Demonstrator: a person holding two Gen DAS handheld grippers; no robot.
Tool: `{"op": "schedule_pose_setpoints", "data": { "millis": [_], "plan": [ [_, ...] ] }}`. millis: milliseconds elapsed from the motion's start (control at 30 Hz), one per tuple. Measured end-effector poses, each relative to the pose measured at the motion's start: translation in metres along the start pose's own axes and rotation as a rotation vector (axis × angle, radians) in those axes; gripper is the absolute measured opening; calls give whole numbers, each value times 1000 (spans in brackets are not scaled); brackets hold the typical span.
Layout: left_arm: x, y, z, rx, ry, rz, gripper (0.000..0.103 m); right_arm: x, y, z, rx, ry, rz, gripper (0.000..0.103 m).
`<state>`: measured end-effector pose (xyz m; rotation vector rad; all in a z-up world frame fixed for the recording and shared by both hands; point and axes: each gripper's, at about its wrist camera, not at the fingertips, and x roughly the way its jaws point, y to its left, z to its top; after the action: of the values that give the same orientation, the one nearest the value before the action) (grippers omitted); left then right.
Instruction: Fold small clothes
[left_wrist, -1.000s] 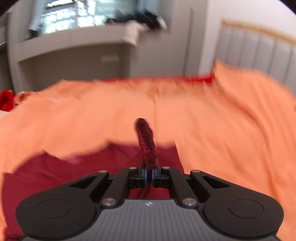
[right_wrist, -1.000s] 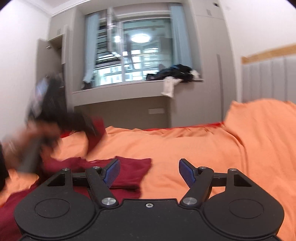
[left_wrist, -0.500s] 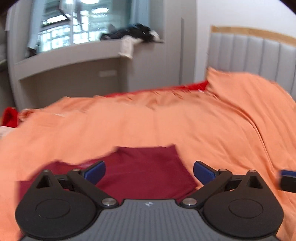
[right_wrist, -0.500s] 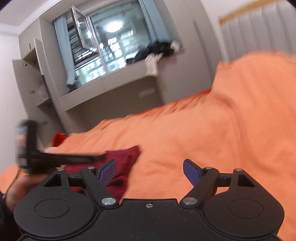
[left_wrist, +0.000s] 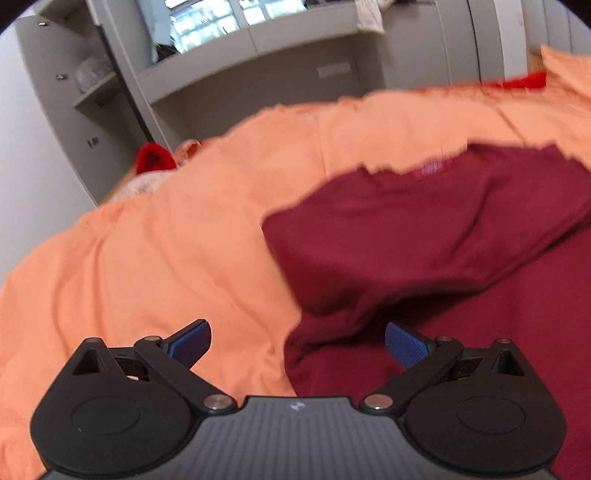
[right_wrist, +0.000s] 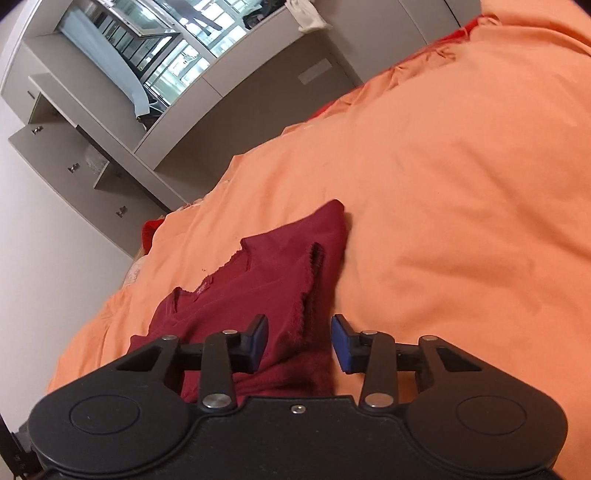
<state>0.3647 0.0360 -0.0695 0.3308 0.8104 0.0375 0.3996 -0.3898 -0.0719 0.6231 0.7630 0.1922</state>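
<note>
Dark red garment (right_wrist: 258, 291), partly folded, lace-trimmed edge, lying on orange bedsheet (right_wrist: 461, 184)

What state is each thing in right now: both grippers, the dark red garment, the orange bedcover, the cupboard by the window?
left gripper: open, empty, over the garment's near edge.
right gripper: open, its fingers either side of a scalloped edge, not closed on it.
dark red garment: lying on the bed, partly folded, one layer over another.
orange bedcover: spread out, lightly wrinkled.
cupboard: doors open.
</note>
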Motion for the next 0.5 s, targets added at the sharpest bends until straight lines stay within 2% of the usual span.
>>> {"op": "schedule_pose_setpoints", "data": {
  "millis": [100,133,167,233,367,433,500],
  "plan": [
    [14,-13,-3,75,14,65,101,8,7,0,-27,-17,-10,27],
    [20,-15,-3,78,15,71,101,10,8,1,-39,-19,-18,17],
    [25,-16,-4,73,16,66,101,11,8,2,-49,-17,-25,14],
    [41,-20,1,65,8,96,101,10,9,3,-52,-36,-15,13],
    [57,-8,7,-11,26,244,101,-3,11,9,-56,-91,25,10],
    [59,7,3,-75,43,310,101,-8,13,11,-58,-108,35,9],
    [50,21,-6,-109,17,350,103,-12,15,13,-54,-119,33,8]
  ]
}}
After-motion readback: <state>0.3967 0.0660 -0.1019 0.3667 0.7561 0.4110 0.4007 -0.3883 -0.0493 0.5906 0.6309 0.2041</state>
